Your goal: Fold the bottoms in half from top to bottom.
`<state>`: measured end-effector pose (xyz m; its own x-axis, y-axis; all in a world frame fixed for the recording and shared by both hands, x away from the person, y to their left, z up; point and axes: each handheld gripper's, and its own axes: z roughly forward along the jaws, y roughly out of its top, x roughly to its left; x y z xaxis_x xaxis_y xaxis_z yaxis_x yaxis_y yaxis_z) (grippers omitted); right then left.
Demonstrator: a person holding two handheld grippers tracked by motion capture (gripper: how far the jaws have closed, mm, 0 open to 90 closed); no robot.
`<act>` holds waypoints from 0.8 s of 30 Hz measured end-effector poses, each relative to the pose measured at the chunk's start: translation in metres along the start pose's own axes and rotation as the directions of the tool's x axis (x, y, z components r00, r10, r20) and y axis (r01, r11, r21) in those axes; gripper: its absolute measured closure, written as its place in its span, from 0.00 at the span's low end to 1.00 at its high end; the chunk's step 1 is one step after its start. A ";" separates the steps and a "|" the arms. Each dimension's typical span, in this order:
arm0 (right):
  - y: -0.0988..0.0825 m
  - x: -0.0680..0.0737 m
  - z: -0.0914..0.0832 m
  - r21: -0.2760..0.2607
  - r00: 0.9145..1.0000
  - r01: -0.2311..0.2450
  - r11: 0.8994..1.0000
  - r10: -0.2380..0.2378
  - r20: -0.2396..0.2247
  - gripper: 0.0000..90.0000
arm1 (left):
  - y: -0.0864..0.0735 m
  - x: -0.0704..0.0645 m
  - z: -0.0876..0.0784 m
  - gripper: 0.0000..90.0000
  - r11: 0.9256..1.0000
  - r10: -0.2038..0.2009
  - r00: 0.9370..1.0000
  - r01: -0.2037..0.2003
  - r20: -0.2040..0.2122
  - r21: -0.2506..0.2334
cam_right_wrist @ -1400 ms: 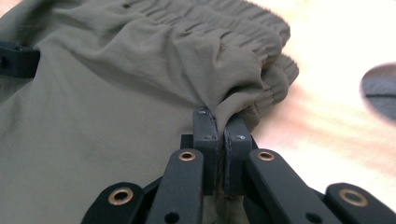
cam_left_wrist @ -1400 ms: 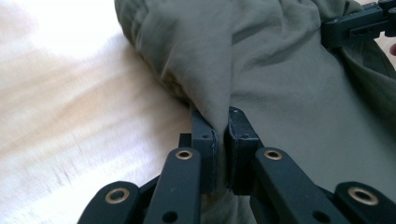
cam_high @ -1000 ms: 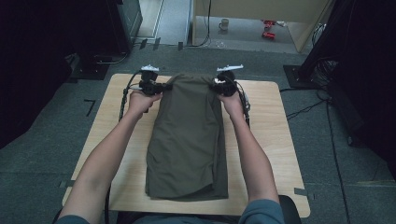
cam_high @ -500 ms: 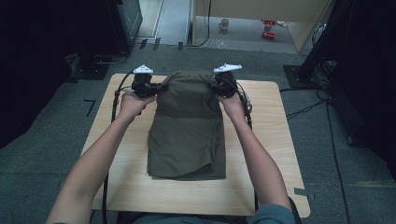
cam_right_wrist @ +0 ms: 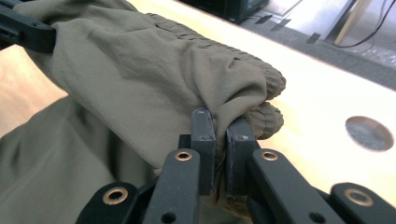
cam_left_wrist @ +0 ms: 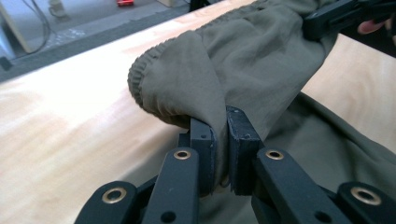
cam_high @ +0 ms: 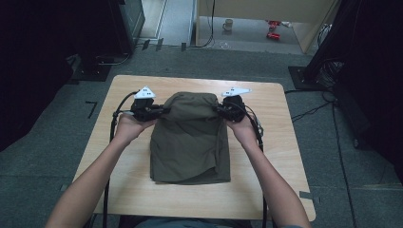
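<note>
Person's forearms enter from the near edge of the wooden tabletop [cam_high: 123,190] in the high view. Olive-green garment [cam_high: 190,142], folded lengthwise, lies down the tabletop's middle, its near hem flat close to the person, wrinkled at the corner. Far end with the elastic waistband is lifted off the wood and doubled toward the person.

Left gripper [cam_high: 159,112] is clamped on the waistband's left corner; in the left gripper view [cam_left_wrist: 219,149] both black jaws are pinched together with a fold of cloth squeezed between them, gathered band curling just beyond. Right gripper [cam_high: 219,109] is clamped on the right corner; the right gripper view [cam_right_wrist: 220,151] shows the jaws closed on bunched fabric, with a round hole [cam_right_wrist: 370,133] in the tabletop off to the side.

Past the tabletop: grey floor, a mug [cam_high: 228,24], red items [cam_high: 273,29] near a pale panel.
</note>
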<state>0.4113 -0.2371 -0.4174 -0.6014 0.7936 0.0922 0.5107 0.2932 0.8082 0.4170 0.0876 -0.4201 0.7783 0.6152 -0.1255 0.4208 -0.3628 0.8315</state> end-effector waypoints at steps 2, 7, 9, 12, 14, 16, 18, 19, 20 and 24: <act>-0.010 0.003 -0.001 0.003 1.000 -0.008 1.000 0.008 -0.009 0.94 | -0.010 -0.005 0.000 0.93 1.000 -0.009 1.000 0.009 0.013 0.010; -0.037 0.010 0.005 0.051 0.999 -0.022 0.998 0.024 -0.033 0.93 | -0.034 -0.014 0.005 0.93 0.997 -0.026 0.999 0.024 0.032 0.067; -0.046 0.013 0.008 0.073 0.998 -0.031 0.997 0.035 -0.048 0.93 | -0.042 -0.017 0.006 0.93 0.996 -0.037 0.999 0.033 0.039 0.082; -0.057 0.018 0.011 0.101 0.998 -0.033 0.994 0.038 -0.055 0.92 | -0.054 -0.020 0.009 0.92 0.993 -0.036 0.998 0.031 0.046 0.111; -0.063 0.020 0.012 0.119 0.997 -0.034 0.992 0.042 -0.064 0.91 | -0.062 -0.022 0.011 0.92 0.990 -0.037 0.998 0.030 0.048 0.136; -0.069 0.021 0.013 0.130 0.997 -0.031 0.991 0.040 -0.069 0.90 | -0.066 -0.021 0.011 0.92 0.989 -0.046 0.997 0.038 0.053 0.145; -0.075 0.022 0.015 0.140 0.996 -0.035 0.990 0.046 -0.076 0.88 | -0.069 -0.019 0.011 0.92 0.986 -0.076 0.995 0.066 0.063 0.151; -0.079 0.022 0.016 0.133 0.996 -0.031 0.991 0.042 -0.079 0.87 | -0.072 -0.019 0.012 0.92 0.984 -0.084 0.994 0.072 0.065 0.162; -0.084 0.021 0.018 0.125 0.996 -0.029 0.992 0.039 -0.080 0.87 | -0.074 -0.020 0.013 0.91 0.983 -0.084 0.994 0.073 0.063 0.167; -0.092 0.021 0.024 0.130 0.996 -0.029 0.991 0.039 -0.080 0.87 | -0.086 -0.020 0.018 0.90 0.975 -0.084 0.995 0.073 0.045 0.208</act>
<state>0.3661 -0.2346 -0.5034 -0.6281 0.7592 0.1703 0.6033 0.3369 0.7229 0.3735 0.0933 -0.4990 0.7601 0.6117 -0.2193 0.5646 -0.4546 0.6889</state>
